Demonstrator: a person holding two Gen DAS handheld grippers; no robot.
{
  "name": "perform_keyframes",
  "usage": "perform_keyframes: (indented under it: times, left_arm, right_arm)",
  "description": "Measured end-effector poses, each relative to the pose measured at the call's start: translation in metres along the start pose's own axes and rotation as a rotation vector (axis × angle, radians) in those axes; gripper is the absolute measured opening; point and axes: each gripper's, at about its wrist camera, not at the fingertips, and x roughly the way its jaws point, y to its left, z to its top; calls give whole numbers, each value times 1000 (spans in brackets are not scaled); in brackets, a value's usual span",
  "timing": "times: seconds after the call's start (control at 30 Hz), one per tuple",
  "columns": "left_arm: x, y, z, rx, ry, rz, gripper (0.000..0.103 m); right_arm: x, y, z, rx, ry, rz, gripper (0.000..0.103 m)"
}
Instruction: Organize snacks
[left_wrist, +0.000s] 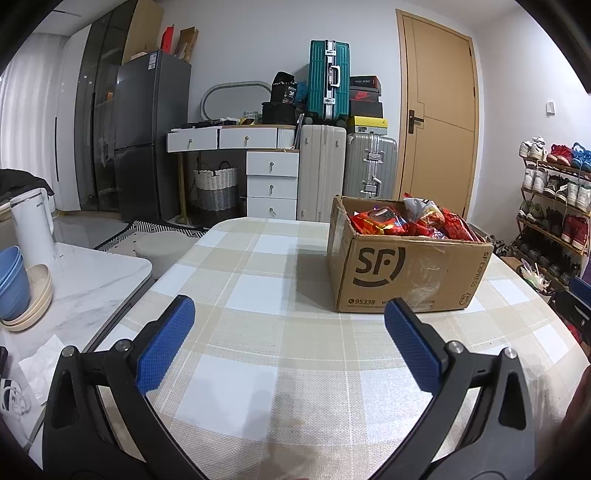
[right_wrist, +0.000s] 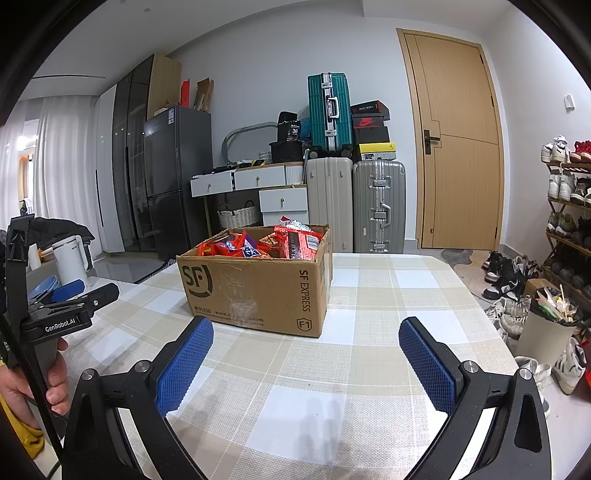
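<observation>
Right wrist view: checked tablecloth (right_wrist: 369, 295) under snack-filled cardboard box (right_wrist: 258, 291).

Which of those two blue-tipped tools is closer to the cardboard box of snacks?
Right, slightly, as far as I can judge. The right tool hovers open just short of the cardboard box, facing its corner. The left tool, also open, sits back and to the box's left.

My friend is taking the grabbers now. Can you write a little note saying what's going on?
Left gripper: open, holding nothing, above the checked table.
Right gripper: open, holding nothing, above the same table.
The cardboard box sits on the table ahead of both, open on top, full of snack packets.
Done: no snack is out of the box yet.
Left: take the packets out and sort them, probably starting with a top one.
</observation>
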Motion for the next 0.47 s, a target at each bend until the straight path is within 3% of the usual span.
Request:
perform_keyframes:
  times: [0.2,0.47]
  left_arm:
    - [4,5,-1,-31,13,33,103]
    - [6,14,-2,-81,24,5,103]
  right_arm:
    - [0,0,0,0,0,0,102]
    - [0,0,0,1,0,0,102]
